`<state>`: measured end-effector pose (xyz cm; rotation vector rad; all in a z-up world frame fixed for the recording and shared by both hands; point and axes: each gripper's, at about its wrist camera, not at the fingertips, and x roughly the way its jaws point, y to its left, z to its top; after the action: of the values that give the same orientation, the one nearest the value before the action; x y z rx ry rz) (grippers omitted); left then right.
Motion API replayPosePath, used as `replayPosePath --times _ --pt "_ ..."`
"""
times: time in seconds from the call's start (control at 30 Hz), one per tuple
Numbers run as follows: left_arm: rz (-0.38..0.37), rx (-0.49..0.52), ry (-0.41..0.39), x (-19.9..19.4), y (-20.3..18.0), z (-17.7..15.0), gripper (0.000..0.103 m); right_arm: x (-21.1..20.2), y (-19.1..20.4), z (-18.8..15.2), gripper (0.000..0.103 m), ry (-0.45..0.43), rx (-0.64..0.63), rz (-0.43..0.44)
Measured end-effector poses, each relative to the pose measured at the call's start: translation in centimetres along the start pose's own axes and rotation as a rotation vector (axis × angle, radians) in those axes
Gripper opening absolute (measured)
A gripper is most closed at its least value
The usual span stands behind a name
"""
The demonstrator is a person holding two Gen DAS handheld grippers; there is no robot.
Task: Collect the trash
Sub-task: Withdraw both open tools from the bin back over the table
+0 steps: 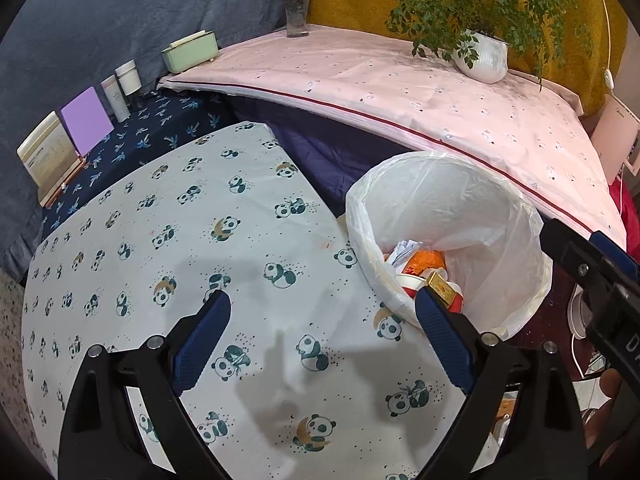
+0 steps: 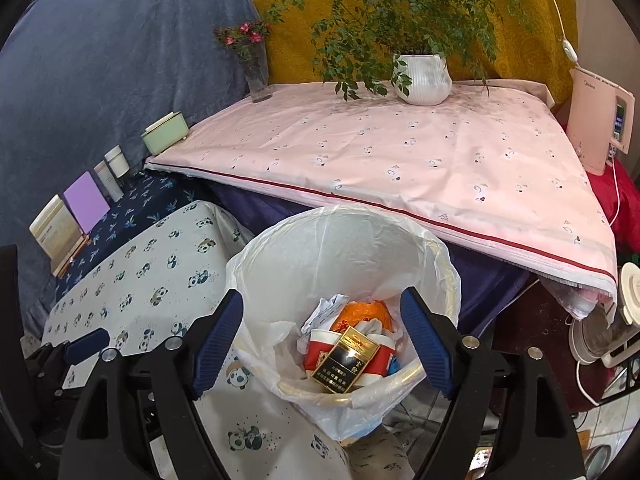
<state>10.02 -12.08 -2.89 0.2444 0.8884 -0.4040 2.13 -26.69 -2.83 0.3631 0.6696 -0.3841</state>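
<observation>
The trash is seen gathered in the lined bin (image 2: 344, 280): a black-and-gold cigarette pack (image 2: 345, 359) lies on top, resting on a red-and-white paper cup (image 2: 320, 350), with crumpled white paper (image 2: 326, 312) and an orange wrapper (image 2: 364, 312) behind them. All of this sits directly ahead of and below the right gripper (image 2: 322, 344), framed between its jaws, which are spread wide and hold nothing. The pack appears to have been released into the bin, so the depositing step is judged to be complete or nearly so.

The left gripper (image 1: 322, 344) is held over the panda-print counter (image 1: 180, 240), its jaws likewise spread and empty; the bin (image 1: 452, 216) is just beyond its right jaw. No loose trash is visible on the counter cloth ahead of the left jaws.

The next move is judged to call for the right gripper to be lifted clear of the bin rim without the liner being snagged, and for any remaining litter to be sought outside these views.
</observation>
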Motion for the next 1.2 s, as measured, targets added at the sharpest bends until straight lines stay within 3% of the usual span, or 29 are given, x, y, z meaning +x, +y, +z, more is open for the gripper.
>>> replayPosePath --times 0.6,0.7,1.2 --pt "0.053 -0.041 -0.005 -1.2 2.0 -2.5 0.092 -1.5 2.2 -3.0 0.086 0.035 -0.131 -0.025" --pt "0.061 -0.046 -0.003 -1.3 2.3 -3.0 0.092 -1.5 2.2 -3.4 0.097 0.045 -0.143 -0.032" --pt "0.083 -0.085 0.017 -1.1 3.2 -5.6 0.093 -1.8 2.7 -6.5 0.096 0.076 -0.217 -0.056"
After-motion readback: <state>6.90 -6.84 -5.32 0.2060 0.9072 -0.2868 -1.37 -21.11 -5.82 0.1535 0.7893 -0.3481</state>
